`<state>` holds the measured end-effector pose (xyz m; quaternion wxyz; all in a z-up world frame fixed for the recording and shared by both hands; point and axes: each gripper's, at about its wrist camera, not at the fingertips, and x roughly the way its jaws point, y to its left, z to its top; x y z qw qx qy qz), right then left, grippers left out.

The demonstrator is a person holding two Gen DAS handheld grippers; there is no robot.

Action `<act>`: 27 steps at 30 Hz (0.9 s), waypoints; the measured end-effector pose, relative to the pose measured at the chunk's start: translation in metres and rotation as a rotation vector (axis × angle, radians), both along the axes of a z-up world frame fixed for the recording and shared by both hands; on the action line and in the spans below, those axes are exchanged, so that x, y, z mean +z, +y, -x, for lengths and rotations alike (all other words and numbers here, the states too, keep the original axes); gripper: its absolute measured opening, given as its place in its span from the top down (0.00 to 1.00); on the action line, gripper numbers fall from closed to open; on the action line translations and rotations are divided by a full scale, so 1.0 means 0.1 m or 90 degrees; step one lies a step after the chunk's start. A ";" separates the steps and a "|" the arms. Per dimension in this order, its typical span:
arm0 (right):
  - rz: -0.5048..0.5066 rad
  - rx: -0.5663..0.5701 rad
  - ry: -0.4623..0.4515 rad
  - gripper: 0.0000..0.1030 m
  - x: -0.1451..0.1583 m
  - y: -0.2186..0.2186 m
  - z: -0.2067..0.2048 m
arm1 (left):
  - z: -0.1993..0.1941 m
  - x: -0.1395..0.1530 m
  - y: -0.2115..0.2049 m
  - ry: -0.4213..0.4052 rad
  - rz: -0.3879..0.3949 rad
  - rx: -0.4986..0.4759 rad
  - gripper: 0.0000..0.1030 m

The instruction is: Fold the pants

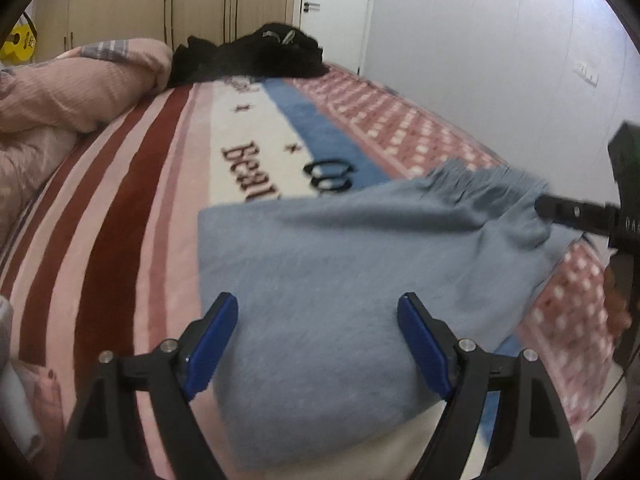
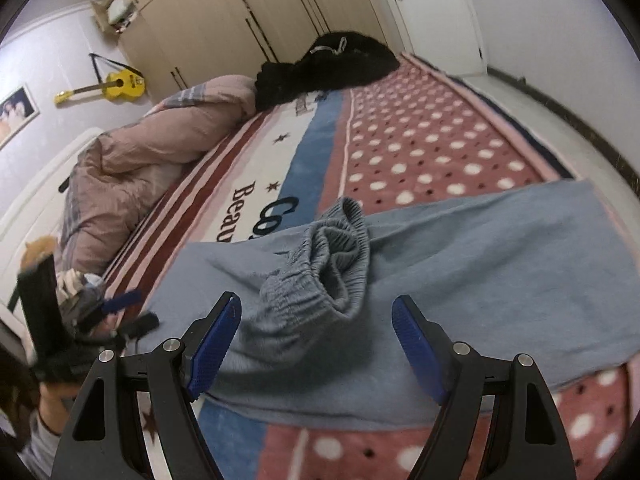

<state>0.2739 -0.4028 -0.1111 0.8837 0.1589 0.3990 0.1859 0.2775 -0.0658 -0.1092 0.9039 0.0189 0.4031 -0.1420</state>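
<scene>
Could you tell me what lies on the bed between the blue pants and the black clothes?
Only bare patterned blanket separates the blue pants from the black clothes, seen clearest in the right wrist view.

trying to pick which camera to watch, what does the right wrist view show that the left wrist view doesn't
Only the right wrist view shows the pants' elastic waistband bunched open, the wall picture, the whole yellow guitar and the left gripper, blurred at the left edge.

Only the left wrist view shows the right gripper reaching in from the right edge, and a wall switch.

Both share the blue pants lying on the patterned blanket, the black clothes pile, the pink duvet, the wardrobe, and open blue fingers gripping nothing.
</scene>
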 end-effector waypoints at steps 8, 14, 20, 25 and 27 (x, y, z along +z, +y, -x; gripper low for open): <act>0.078 0.033 0.058 0.77 -0.45 0.22 0.09 | 0.06 -0.22 0.15 0.029 -0.011 0.006 0.23; 0.080 0.047 0.041 0.77 -0.49 0.20 0.26 | 0.10 -0.29 0.19 0.040 -0.016 0.016 0.22; 0.042 -0.014 0.047 0.38 -0.31 -0.18 0.39 | 0.14 -0.15 0.16 0.024 0.007 0.024 0.23; -0.040 -0.117 0.063 0.30 -0.25 -0.85 0.58 | 0.19 0.00 0.12 0.004 0.054 0.019 0.23; -0.088 -0.161 0.084 0.28 -0.33 -1.10 0.64 | 0.21 0.05 0.09 -0.003 0.067 0.016 0.23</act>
